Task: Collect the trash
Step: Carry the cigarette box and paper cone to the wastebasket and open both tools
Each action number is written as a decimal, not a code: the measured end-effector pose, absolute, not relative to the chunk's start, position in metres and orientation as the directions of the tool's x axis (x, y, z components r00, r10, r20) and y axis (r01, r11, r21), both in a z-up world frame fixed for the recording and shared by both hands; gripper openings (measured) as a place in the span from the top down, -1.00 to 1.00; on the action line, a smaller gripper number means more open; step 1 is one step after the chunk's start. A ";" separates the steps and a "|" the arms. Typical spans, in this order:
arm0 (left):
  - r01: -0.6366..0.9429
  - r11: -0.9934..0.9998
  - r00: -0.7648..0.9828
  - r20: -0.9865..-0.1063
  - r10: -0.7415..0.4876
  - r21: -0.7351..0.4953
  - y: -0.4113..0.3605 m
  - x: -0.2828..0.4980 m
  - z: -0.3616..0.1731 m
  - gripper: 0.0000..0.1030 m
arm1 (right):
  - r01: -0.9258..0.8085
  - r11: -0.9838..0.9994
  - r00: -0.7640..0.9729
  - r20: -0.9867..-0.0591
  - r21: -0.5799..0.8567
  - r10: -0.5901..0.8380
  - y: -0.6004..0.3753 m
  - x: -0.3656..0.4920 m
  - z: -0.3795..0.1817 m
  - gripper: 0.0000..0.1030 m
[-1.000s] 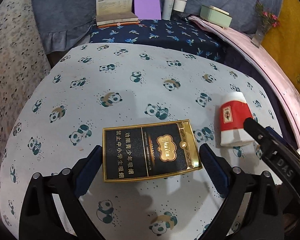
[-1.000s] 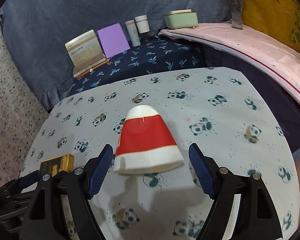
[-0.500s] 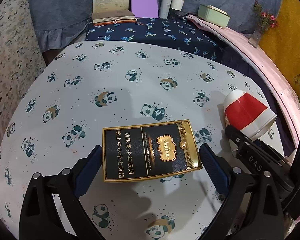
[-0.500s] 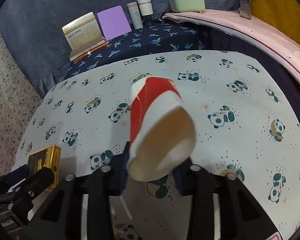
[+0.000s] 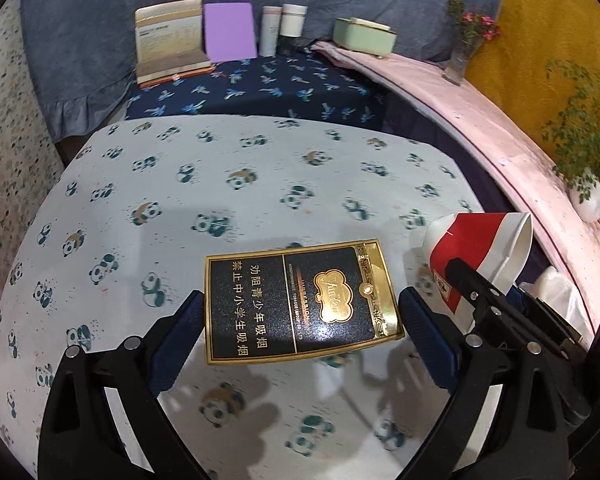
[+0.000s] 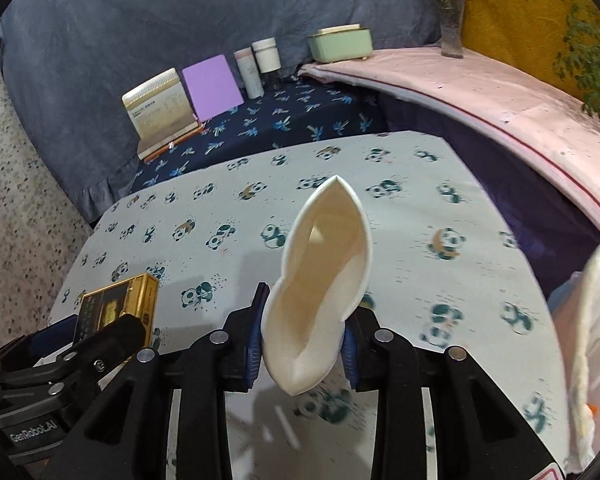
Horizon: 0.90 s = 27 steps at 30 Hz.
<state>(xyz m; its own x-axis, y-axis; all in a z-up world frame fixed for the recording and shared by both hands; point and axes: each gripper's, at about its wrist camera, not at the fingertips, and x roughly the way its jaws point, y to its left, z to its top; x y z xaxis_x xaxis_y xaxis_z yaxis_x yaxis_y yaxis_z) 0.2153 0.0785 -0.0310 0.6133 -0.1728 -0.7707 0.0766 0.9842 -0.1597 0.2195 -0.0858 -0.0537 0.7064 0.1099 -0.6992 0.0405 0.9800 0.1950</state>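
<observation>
Paper cup sits squashed between the closing right tongs; left tongs clamp the cigarette box.

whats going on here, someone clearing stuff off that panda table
Yes, a person with a tool in each hand is picking up trash. The right tool is closing on a red and white paper cup, squashed flat between its pads. The left tool holds a black and gold cigarette box above the panda tablecloth.

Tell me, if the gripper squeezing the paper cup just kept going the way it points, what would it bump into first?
Probably the panda-print tablecloth. The right gripper, closing on the squashed red-and-white paper cup, points down at bare cloth; nothing else seems in line, though depth is unclear.
</observation>
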 end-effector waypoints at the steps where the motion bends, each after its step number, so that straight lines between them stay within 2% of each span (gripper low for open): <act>1: 0.089 0.983 0.615 -0.768 -0.179 -0.158 0.073 0.212 -0.028 -0.78 | 0.050 0.978 0.712 -0.694 0.200 0.106 -0.092 0.213 -0.050 0.42; 13: 0.246 0.960 0.634 -0.727 -0.262 -0.132 -0.009 0.165 0.004 -0.78 | 0.183 0.958 0.775 -0.632 0.219 -0.004 -0.173 0.141 -0.014 0.42; 27: 0.438 0.893 0.586 -0.721 -0.369 -0.101 -0.112 0.123 0.014 -0.78 | 0.365 0.898 0.785 -0.600 0.244 -0.156 -0.270 0.060 -0.004 0.42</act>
<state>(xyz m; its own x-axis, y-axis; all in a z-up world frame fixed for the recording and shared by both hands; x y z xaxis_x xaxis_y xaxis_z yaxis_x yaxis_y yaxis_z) 0.1228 -0.1125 0.0143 0.5862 -0.3688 -0.7213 0.4380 0.8933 -0.1007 0.0598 -0.2703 -0.0041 0.7850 -0.1560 -0.5995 0.3651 0.8983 0.2444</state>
